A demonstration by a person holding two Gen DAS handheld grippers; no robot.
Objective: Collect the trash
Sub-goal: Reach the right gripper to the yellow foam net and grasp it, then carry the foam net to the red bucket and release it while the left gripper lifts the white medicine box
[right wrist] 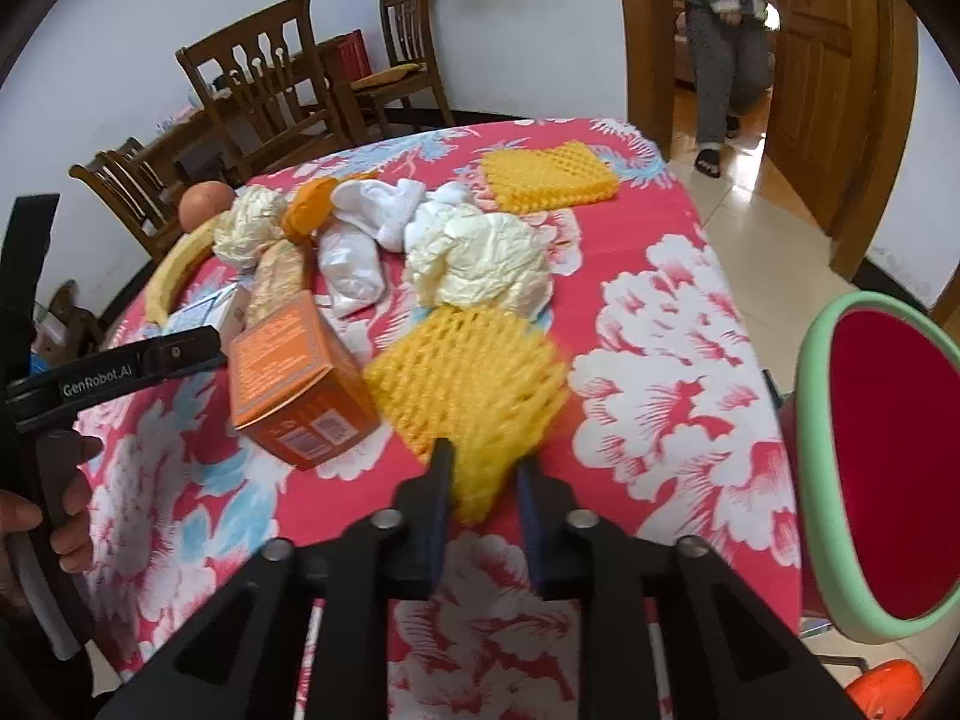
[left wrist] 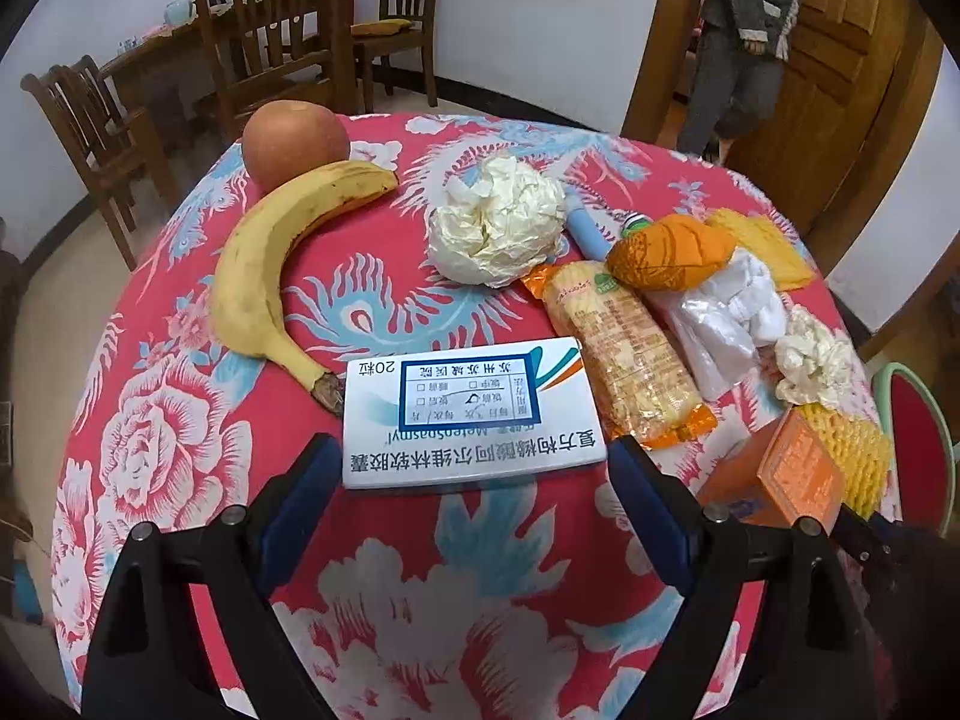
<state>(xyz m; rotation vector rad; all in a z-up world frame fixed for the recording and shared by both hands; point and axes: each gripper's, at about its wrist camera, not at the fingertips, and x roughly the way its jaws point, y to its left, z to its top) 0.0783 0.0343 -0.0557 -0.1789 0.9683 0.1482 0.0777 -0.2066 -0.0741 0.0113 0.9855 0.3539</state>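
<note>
On the red flowered tablecloth (right wrist: 660,360) my right gripper (right wrist: 483,468) is shut on the near corner of a yellow foam fruit net (right wrist: 468,378). An orange carton (right wrist: 300,378) stands just left of the net. A crumpled paper ball (right wrist: 480,264) lies behind it. My left gripper (left wrist: 471,456) is open, its blue pads either side of the near edge of a white medicine box (left wrist: 462,414), apart from it. Further back are a bigger paper ball (left wrist: 498,222) and a snack packet (left wrist: 630,354).
A banana (left wrist: 258,288) and an apple (left wrist: 294,144) lie at the far left. An orange cloth (left wrist: 666,252), white socks (left wrist: 720,312) and another foam pad (right wrist: 549,177) sit behind. A red bin with a green rim (right wrist: 870,468) stands right of the table. A person (right wrist: 720,30) stands in the doorway.
</note>
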